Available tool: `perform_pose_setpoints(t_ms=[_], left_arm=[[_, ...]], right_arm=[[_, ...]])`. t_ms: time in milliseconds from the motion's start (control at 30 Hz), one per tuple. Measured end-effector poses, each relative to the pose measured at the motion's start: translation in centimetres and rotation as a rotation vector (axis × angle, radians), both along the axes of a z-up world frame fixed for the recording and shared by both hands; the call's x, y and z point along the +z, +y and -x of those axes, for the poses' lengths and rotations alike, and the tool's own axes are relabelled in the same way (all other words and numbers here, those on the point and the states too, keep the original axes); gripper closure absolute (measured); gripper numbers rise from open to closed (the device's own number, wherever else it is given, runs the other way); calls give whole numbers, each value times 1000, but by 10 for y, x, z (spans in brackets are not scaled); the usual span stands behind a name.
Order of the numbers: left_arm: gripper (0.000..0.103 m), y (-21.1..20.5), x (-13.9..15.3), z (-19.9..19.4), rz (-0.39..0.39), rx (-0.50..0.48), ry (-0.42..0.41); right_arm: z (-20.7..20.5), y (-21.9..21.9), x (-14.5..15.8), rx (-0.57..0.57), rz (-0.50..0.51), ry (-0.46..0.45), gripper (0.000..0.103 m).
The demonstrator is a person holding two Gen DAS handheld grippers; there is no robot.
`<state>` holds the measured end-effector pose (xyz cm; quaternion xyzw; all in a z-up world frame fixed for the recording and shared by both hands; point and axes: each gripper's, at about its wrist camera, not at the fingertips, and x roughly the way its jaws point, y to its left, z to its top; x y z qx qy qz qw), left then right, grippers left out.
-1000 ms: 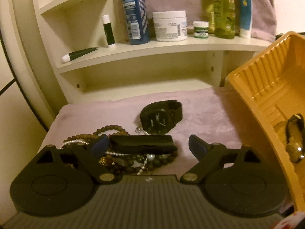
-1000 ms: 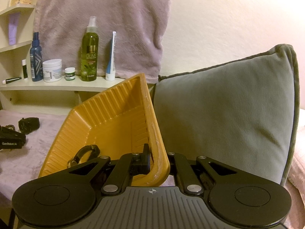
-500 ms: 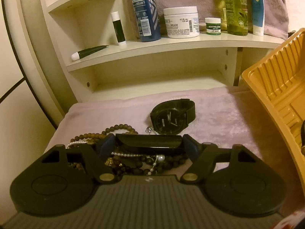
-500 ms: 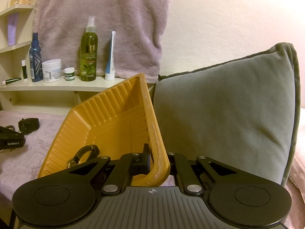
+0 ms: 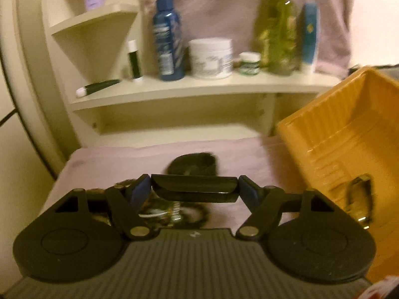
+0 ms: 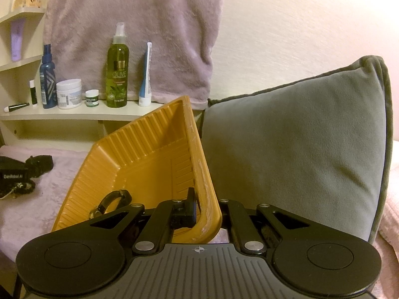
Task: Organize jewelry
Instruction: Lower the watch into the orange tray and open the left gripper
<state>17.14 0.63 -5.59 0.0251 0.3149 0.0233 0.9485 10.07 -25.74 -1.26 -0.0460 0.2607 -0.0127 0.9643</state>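
The orange tray [image 6: 149,154] is the largest of the task's things: it stands tipped up on the pink blanket, its near rim clamped between the jaws of the right hand-held gripper [image 6: 199,211], its far side just beside a grey cushion [image 6: 294,144]. By my reckoning the sorting is under way rather than near done: one item, a watch with a gold-toned case [image 6: 109,203], already lies in the tray's bottom, while a black watch [image 5: 192,164] and a tangle of bead strands and pearls [image 5: 172,211] lie loose on the blanket [image 5: 112,164]. The left hand-held gripper [image 5: 194,190] is clenched on a long black bracelet case [image 5: 194,189], its blue pads [image 5: 141,190] pressing on either end; its jaws have just been closing onto it, and the case now sits clear above the beads, so it looks bound for the tray. The left wrist view, though blurred, alone shows this grip and the pile beneath. The right wrist view alone shows the clamp on the rim, the cushion, and the towel [image 6: 129,37] behind the shelf [image 6: 74,113] of bottles; there the left tool is only a dark edge at the frame's left.
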Motion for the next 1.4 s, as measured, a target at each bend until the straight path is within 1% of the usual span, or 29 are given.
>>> perform_pose_setpoints(t_ms=[100, 200, 433, 600, 767, 867, 933, 1000, 1100, 1233, 1400], left_arm=[[29, -12, 12, 1, 66, -74, -7], [29, -32, 19, 4, 116, -172, -9], [29, -74, 16, 7, 192, -372, 24], [29, -91, 11, 9, 212, -472, 38], [28, -99, 4, 4, 218, -510, 77], [27, -98, 2, 4, 227, -516, 86], [25, -98, 3, 4, 215, -511, 76], [25, -96, 4, 4, 219, -505, 72], [25, -90, 8, 8, 204, -463, 47], [25, -73, 13, 18, 181, -365, 4], [25, -38, 15, 34, 121, -211, -39]], right_arm=[[0, 0, 0, 1, -1, -1, 97], [1, 1, 1, 0, -4, -2, 97], [1, -1, 1, -1, -14, -1, 97], [1, -1, 1, 0, -19, -1, 97], [1, -2, 1, -1, -22, 1, 97], [0, -2, 1, -1, -22, 1, 97], [1, -2, 1, -1, -21, 0, 97], [0, -2, 1, -2, -23, 1, 97], [1, -2, 1, 0, -21, 1, 97], [1, -1, 2, 0, -20, 0, 97], [1, 0, 2, 1, -16, -1, 97]])
